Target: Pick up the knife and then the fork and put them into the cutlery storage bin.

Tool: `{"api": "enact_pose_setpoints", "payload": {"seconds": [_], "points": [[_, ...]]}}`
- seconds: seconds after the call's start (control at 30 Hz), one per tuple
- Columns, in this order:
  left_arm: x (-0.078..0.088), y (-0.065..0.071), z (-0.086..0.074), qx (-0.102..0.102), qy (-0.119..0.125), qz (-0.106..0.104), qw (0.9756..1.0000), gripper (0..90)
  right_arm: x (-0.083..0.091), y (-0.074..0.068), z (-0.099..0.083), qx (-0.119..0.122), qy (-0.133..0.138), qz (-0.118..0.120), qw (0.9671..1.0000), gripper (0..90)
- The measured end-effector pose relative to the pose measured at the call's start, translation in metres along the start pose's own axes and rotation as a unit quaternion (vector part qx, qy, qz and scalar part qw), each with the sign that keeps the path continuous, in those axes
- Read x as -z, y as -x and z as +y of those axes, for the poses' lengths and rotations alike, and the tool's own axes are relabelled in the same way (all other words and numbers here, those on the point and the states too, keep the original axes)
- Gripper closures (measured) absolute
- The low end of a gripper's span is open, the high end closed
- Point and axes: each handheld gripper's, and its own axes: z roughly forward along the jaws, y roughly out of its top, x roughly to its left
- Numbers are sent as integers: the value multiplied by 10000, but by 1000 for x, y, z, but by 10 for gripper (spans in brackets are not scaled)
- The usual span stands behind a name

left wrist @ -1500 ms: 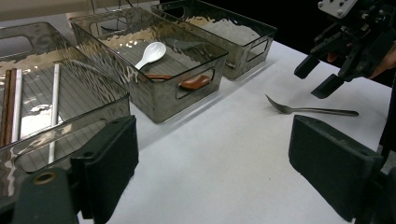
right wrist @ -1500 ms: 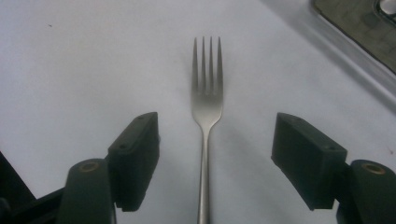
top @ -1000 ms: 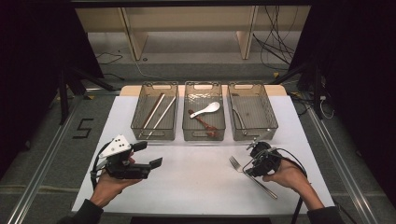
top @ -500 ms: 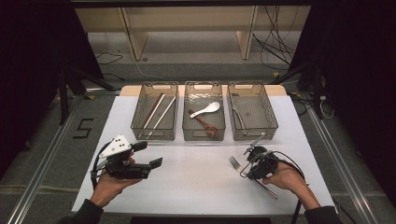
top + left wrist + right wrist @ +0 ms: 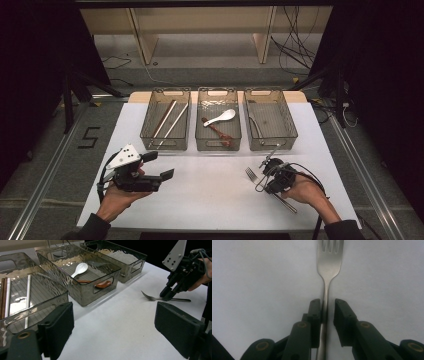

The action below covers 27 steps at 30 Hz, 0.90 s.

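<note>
R tool [image 5: 327,308]: jaws either side of the fork [image 5: 329,257] handle and just been closing. L-hand pad touches the handle; a narrow gap remains at the other pad, so not yet clamped. In the high view the R tool [image 5: 267,172] sits at the near R of the worktop [image 5: 210,200], pointing down at the fork [image 5: 251,174], which lies flat on the white surface, tines toward the trays, handle running back under the person's R hand [image 5: 305,192].

L tool [image 5: 113,325]: jaws wide apart, nothing between them. In the high view it is held above the near L of the worktop, approx. level, by the L hand [image 5: 117,200].

Far side of worktop, three clear trays in a row:
- L tray [image 5: 150,135]: chopsticks [image 5: 167,122].
- Mid tray [image 5: 200,142]: white spoon [image 5: 221,117] and brown spoon [image 5: 220,136].
- R tray [image 5: 292,132]: one thin metal utensil, type unclear.

Fork is well apart from all trays, nearest to the R one.
</note>
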Motion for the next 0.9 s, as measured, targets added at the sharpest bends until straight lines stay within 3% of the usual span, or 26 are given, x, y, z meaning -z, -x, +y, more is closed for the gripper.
{"api": "enact_pose_setpoints", "payload": {"seconds": [0.47,0.9], "points": [[0,0,0,36,19,-9,10000,155,0,-1,0,33,-26,2,10000,844],[0,0,0,16,19,1,10000,156,2,-2,1,218,-7,-50,9997,857]]}}
